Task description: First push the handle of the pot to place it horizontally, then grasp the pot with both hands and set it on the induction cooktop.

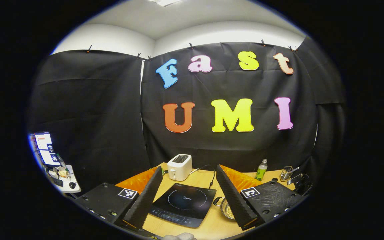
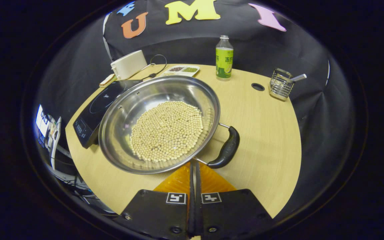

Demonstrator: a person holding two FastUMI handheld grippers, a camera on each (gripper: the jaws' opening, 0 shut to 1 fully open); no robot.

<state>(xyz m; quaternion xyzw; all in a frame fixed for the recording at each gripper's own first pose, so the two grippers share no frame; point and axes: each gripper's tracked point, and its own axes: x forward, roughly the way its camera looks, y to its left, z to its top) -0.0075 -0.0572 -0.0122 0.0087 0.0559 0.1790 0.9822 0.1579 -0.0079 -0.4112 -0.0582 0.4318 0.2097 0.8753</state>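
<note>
- Right gripper: fingers pressed together, pinching nothing, tips pointing at the pot's near rim just beside the handle.
- Left gripper: fingers spread wide, hovering above the induction cooktop, gripping nothing.
- Pot: resting on the table, touching or overlapping the cooktop's edge, not yet centred on it.
- Step judged: handle push in hand; handle lying obliquely in the right gripper view, so apparently not yet horizontal.
- Next move calling for: nudging the handle sideways with the closed tips, then opening both grippers to take opposite sides of the pot.
- Pot contents: heaped pale round beans; lifting level advised, spilling being likely.
- Also noting: compartment dish holding dark and green grains; wire basket holding a utensil; capped bottle.
</note>
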